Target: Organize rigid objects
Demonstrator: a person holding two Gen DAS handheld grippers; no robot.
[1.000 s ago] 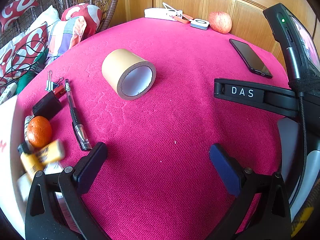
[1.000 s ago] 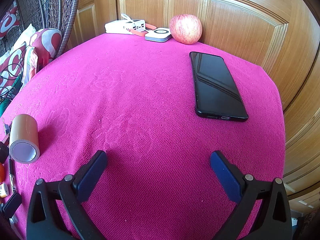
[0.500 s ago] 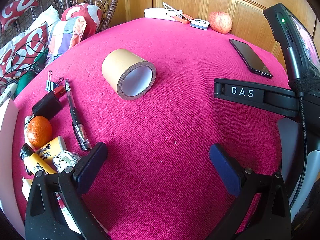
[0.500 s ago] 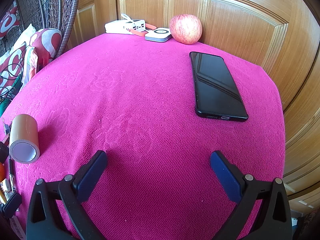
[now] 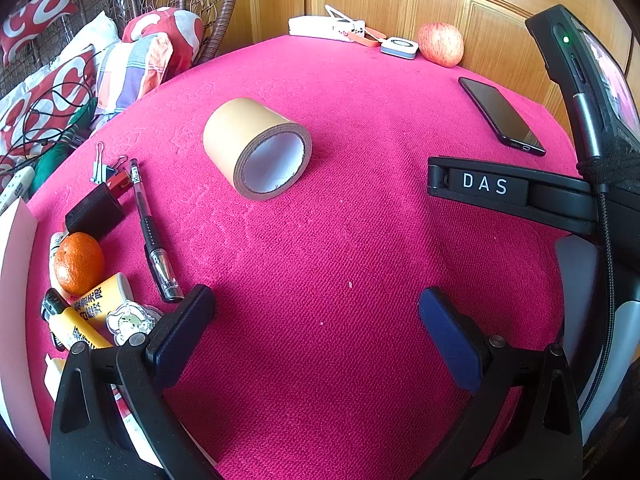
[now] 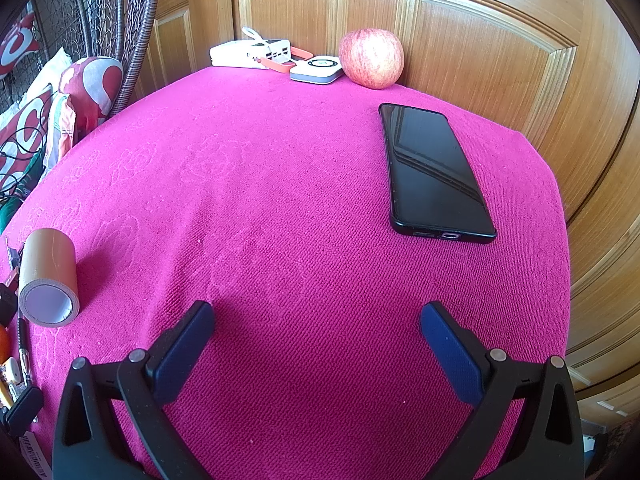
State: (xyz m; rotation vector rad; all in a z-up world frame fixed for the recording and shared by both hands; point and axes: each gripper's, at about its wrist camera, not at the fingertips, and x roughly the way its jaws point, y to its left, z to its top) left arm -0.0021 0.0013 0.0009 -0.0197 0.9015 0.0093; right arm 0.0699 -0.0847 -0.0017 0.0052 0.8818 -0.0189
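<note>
A roll of brown tape (image 5: 258,148) lies on its side on the pink tablecloth (image 5: 340,240), ahead of my open, empty left gripper (image 5: 316,312). It also shows at the left of the right wrist view (image 6: 48,276). A black phone (image 6: 432,172) lies flat ahead and right of my open, empty right gripper (image 6: 316,320); it also shows in the left wrist view (image 5: 502,116). A black pen (image 5: 154,232), a black charger block (image 5: 94,212), binder clips (image 5: 106,162), an orange (image 5: 78,262) and yellow tubes (image 5: 86,316) lie at the left edge.
A red apple (image 6: 372,58), a small white and grey device (image 6: 316,70) and a white power bank (image 6: 250,54) sit at the far edge against the wooden doors (image 6: 480,40). Cushions (image 5: 132,60) and a wicker chair are left of the table. The right gripper's body (image 5: 508,192) crosses the left wrist view.
Both grippers have stayed still. At the left edge a white sheet has slid back, and the yellow tubes and a small sticker have shifted and come into plainer view.
</note>
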